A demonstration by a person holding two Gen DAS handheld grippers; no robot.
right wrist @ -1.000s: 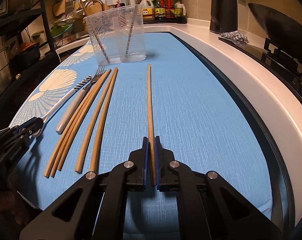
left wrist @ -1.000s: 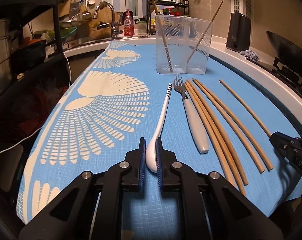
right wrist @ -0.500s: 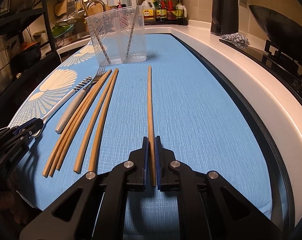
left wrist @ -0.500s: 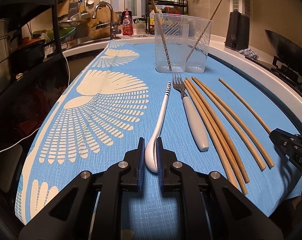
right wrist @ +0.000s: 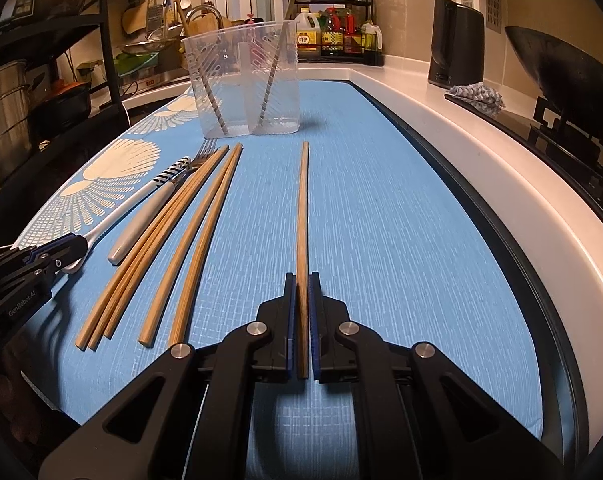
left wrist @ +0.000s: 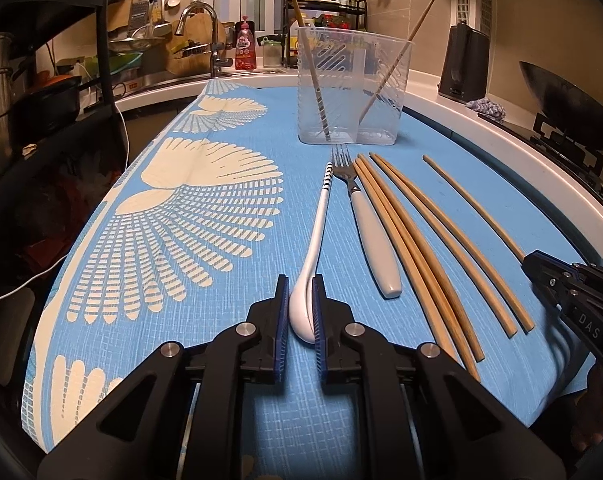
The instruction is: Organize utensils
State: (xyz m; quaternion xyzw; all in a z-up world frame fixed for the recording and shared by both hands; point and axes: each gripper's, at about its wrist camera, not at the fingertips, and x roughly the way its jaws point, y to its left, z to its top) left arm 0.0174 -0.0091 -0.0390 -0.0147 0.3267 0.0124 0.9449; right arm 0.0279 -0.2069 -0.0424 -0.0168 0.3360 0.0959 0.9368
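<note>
My left gripper (left wrist: 301,288) is shut on the bowl of a white spoon (left wrist: 321,224) with a striped handle tip, lying on the blue mat (left wrist: 221,280). My right gripper (right wrist: 302,284) is shut on the near end of a single wooden chopstick (right wrist: 302,200), set apart to the right. Between them lie a white-handled fork (left wrist: 371,236) and several wooden chopsticks (left wrist: 417,240). A clear two-part plastic holder (left wrist: 351,92) stands at the far end with one chopstick in each part. It also shows in the right wrist view (right wrist: 245,84).
A white counter rim (right wrist: 481,152) runs along the right, with a black kettle (right wrist: 457,48), a cloth (right wrist: 477,96) and a wok on a stove (right wrist: 561,68). A sink tap (left wrist: 205,36) and dark shelf rack (left wrist: 41,80) stand at the far left.
Both grippers keep their hold and have risen slightly; the spoon and the chopstick stay along the mat, and the view of the holder has shifted only a little.
</note>
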